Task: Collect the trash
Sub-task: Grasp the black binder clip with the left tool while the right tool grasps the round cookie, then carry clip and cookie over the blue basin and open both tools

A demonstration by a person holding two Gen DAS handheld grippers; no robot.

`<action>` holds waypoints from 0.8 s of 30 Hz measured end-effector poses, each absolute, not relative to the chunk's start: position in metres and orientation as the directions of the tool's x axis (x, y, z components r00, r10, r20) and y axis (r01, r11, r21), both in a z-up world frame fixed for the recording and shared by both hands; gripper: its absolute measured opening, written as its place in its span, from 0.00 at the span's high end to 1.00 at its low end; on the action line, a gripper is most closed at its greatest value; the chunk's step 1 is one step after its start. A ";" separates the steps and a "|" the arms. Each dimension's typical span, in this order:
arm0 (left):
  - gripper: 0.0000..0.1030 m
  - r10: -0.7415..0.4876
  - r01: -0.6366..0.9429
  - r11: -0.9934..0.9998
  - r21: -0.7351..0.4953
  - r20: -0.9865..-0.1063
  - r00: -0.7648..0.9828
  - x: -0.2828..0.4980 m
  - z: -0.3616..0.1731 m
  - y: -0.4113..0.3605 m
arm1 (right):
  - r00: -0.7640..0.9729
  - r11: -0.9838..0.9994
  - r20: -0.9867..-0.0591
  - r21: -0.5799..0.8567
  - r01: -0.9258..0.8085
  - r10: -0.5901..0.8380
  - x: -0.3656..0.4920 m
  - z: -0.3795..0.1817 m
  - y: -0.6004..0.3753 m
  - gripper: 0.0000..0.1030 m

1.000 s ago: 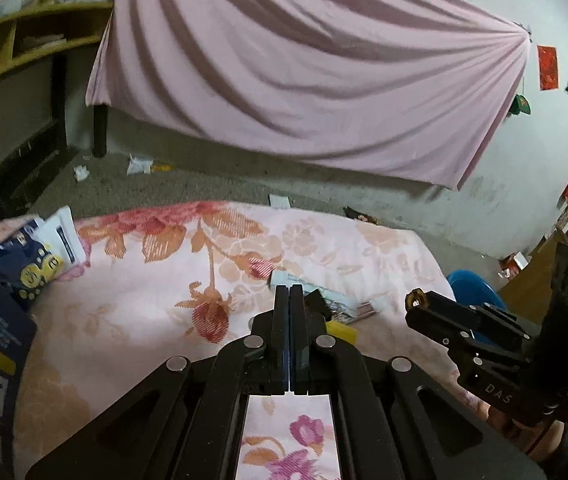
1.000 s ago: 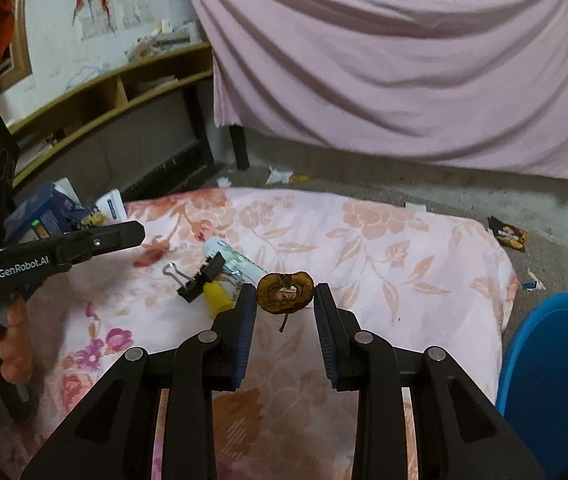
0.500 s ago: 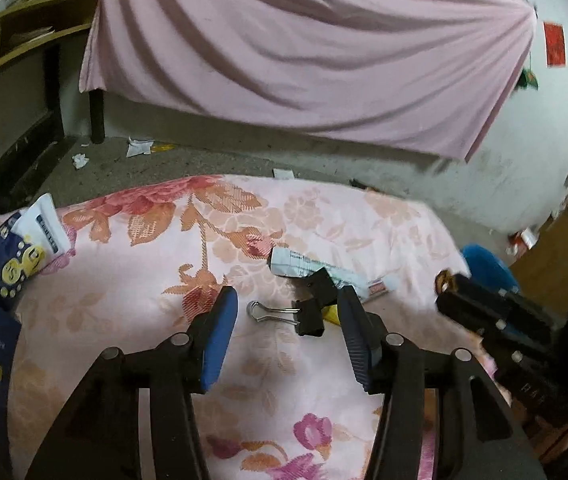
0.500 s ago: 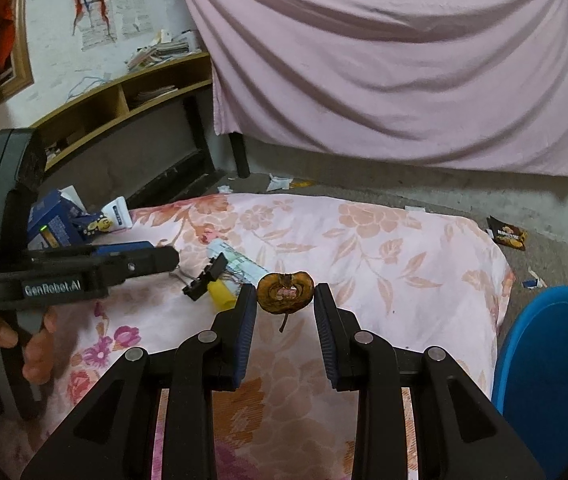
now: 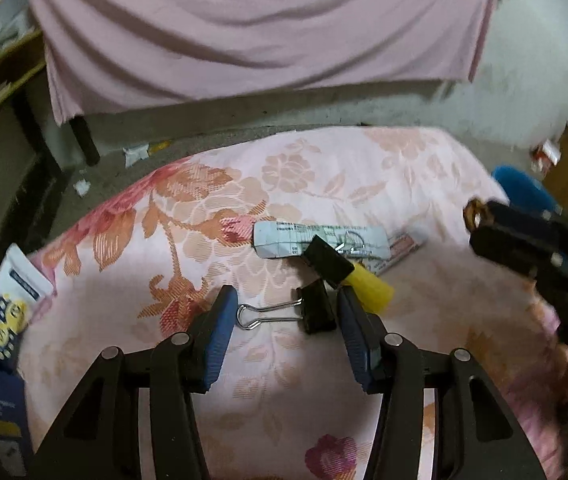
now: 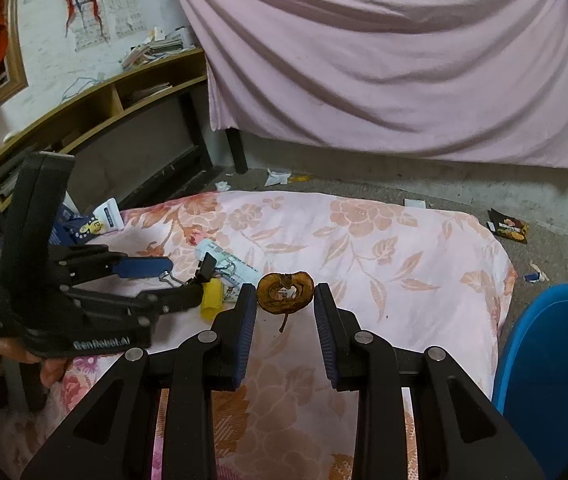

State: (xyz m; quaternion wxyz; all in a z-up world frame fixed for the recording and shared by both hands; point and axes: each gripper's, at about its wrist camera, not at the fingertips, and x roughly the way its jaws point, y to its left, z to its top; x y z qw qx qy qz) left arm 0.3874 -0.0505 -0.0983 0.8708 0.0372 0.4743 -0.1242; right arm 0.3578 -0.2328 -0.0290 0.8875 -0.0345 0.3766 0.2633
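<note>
A pink sheet [image 6: 383, 60] is hanging behind, a wooden shelf [image 6: 96, 100] is standing left, holding papers.

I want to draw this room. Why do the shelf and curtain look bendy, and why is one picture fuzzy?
Both wrist views use a fisheye lens, so the shelf and pink curtain curve near the edges; the corners go black. The left wrist view is smeared at its right side, blurring the right gripper; the right wrist view is sharp on the dried fruit slice.

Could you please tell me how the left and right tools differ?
The left tool stands wider open than the right tool. The left tool straddles a binder clip without clamping it; the right tool grips a dried fruit slice. Both have blue pads.
</note>
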 end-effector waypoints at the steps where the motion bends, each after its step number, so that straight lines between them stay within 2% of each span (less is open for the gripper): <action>1: 0.58 -0.183 0.255 0.965 -0.053 -0.835 0.519 0.387 -0.099 -0.051 | 0.578 0.859 -0.686 0.137 -0.493 0.441 0.357 -0.029 -0.233 0.73; 8: 0.58 -0.236 0.222 0.966 -0.132 -0.801 0.549 0.366 -0.096 -0.038 | 0.591 0.860 -0.678 0.123 -0.495 0.437 0.352 -0.026 -0.234 0.73; 13: 0.58 -0.282 0.192 0.959 -0.206 -0.704 0.652 0.342 -0.070 -0.026 | 0.652 0.863 -0.612 0.107 -0.493 0.448 0.338 -0.015 -0.242 0.73; 17: 0.58 -0.316 0.205 0.946 -0.251 -0.579 0.752 0.326 -0.042 -0.026 | 0.736 0.875 -0.506 0.089 -0.475 0.451 0.319 0.003 -0.253 0.73; 24: 0.58 -0.347 0.261 0.925 -0.276 -0.332 0.877 0.302 0.021 -0.041 | 0.859 0.892 -0.249 0.051 -0.449 0.447 0.280 0.054 -0.283 0.73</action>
